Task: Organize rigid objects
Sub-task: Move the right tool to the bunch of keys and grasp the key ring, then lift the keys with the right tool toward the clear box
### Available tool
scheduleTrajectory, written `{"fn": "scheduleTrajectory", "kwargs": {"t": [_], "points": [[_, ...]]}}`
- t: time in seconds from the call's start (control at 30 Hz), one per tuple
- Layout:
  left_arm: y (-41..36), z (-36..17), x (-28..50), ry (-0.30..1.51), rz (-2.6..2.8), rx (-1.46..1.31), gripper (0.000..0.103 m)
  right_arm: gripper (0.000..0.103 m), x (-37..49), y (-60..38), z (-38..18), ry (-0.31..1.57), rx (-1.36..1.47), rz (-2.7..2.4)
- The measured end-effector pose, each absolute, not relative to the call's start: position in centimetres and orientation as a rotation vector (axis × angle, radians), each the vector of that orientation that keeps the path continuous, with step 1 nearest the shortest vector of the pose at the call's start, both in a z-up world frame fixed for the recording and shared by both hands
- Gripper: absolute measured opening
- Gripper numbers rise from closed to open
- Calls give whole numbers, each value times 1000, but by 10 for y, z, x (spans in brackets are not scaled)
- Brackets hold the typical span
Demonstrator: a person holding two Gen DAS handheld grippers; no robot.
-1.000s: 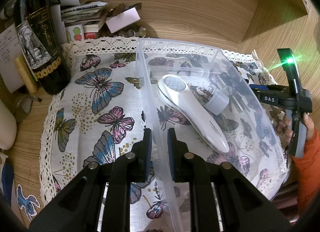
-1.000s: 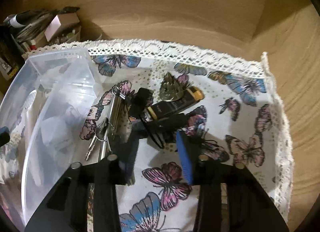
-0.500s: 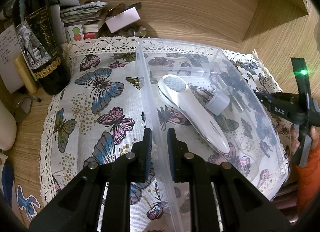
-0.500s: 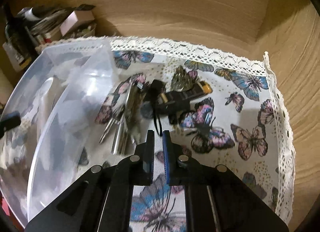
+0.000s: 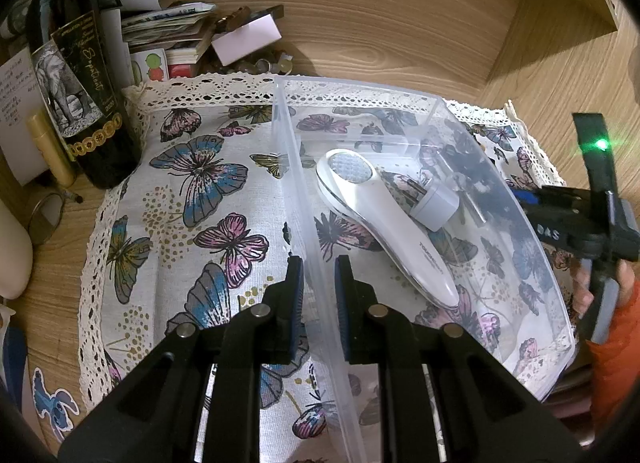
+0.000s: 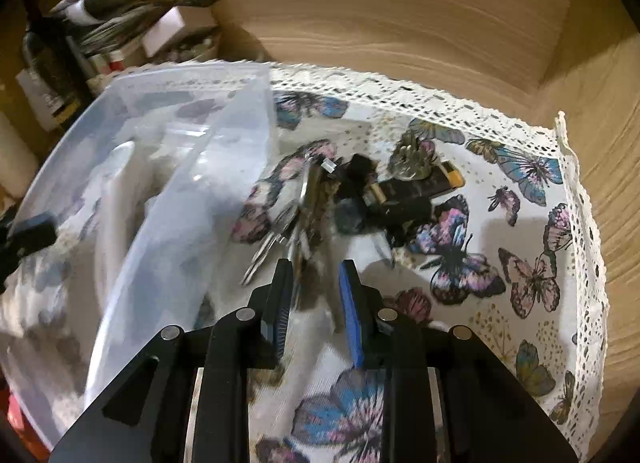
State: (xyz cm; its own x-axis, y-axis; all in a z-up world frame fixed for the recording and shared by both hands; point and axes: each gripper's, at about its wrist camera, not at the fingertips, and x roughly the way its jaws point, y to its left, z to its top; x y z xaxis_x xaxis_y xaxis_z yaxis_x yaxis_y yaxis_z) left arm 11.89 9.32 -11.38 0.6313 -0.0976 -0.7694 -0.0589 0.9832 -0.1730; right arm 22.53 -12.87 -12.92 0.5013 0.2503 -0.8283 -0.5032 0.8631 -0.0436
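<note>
A clear plastic bin [image 5: 400,103] stands on a butterfly cloth [image 5: 192,191]. In it lie a white handheld device [image 5: 384,219] and a small white plug adapter [image 5: 438,205]. My left gripper [image 5: 319,283] is shut on the bin's left wall [image 5: 296,199]. In the right wrist view the bin [image 6: 192,183] is at the left. My right gripper [image 6: 314,295] is open just before a bunch of keys [image 6: 288,223] on the cloth. Beyond the keys lie a black lighter [image 6: 416,187], a dark fob [image 6: 352,215] and a brass ornament [image 6: 410,159]. The right gripper also shows in the left wrist view [image 5: 532,199].
A dark wine bottle [image 5: 80,95], stacked papers and small boxes [image 5: 180,39] crowd the back left corner. Wooden walls [image 6: 400,23] close the back and right. The cloth's lace edge [image 6: 588,223] runs along the right.
My right gripper shut half a second ago and has now opened again, moving closer to the keys. The left gripper has held still on the bin wall.
</note>
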Motion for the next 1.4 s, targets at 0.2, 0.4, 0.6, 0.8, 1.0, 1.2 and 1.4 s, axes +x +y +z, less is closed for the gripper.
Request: {"fn": "scheduleTrajectory", "kwargs": {"t": [0.2, 0.4, 0.6, 0.8, 1.0, 1.2, 1.4], "points": [[93, -114, 119, 889, -22, -189, 15, 22, 240, -124, -129, 939, -303, 438], [92, -114, 119, 888, -23, -191, 15, 22, 248, -126, -144, 974, -274, 434], [92, -113, 120, 890, -22, -191, 15, 9, 251, -115, -144, 940, -294, 426], [91, -113, 121, 891, -22, -191, 15, 3, 241, -110, -139, 934, -288, 452], [92, -113, 121, 891, -24, -192, 15, 3, 220, -133, -144, 968, -291, 432], [92, -113, 122, 892, -22, -189, 15, 3, 201, -168, -142, 986, -250, 406], [92, -113, 122, 892, -18, -191, 15, 3, 185, -187, -142, 998, -241, 375]]}}
